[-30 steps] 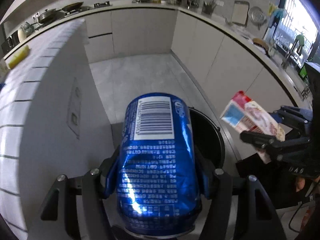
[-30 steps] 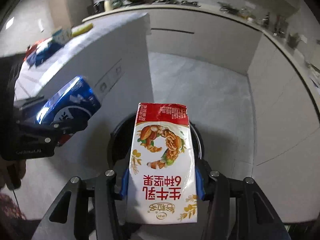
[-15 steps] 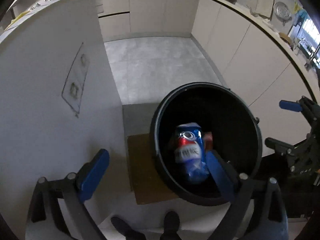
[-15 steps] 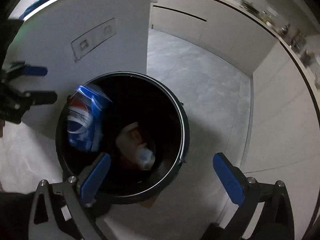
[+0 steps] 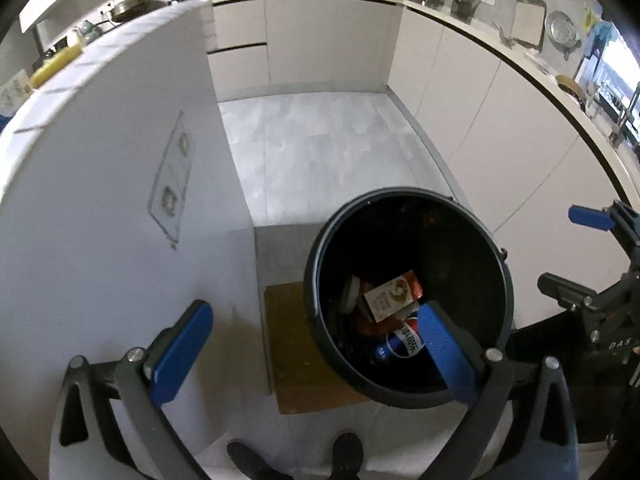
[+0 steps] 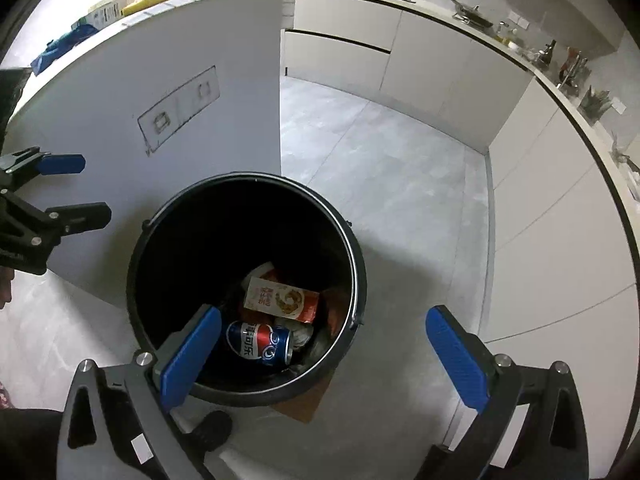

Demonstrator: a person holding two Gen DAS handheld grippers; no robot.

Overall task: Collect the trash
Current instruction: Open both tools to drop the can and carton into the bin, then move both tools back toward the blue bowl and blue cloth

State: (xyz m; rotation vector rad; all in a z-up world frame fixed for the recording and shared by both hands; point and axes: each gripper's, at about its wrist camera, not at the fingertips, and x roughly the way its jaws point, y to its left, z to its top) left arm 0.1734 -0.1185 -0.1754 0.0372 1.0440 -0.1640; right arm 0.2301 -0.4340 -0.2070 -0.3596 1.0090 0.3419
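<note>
Grey floor tiles [image 5: 320, 148] fill most of what I see, with pale cabinet fronts [image 6: 540, 208] curving round the room under a long worktop [image 5: 480, 28] crowded with pans and utensils. On my left stands a white island wall [image 5: 112, 200] bearing a socket panel [image 5: 172, 180].

Next in size is the black bin [image 6: 352, 256], round and open-topped, standing on the floor just beside the island's corner, partly over a brown mat [image 5: 296, 360]. Both of my cameras look down into it.

My left gripper [image 5: 316, 352] hangs over the bin's near rim with its blue pads spread as wide as they go, nothing between them. My right gripper [image 6: 324, 356] is spread the same way over the opposite side of the bin, also empty; both sets of jaws opened within the past second and have since stood wide. From each camera I see the other gripper at the frame's edge, apart from the bin.

Down in the bin lies the trash. The milk carton [image 6: 282, 299], cream with a red end, lies flat on top of the heap. The blue cola can [image 6: 259, 344] lies on its side just beside it, nearer to me. Other scraps sit under them, too dark to make out.

Dark shoes [image 5: 348, 454] show at the bottom edge.
</note>
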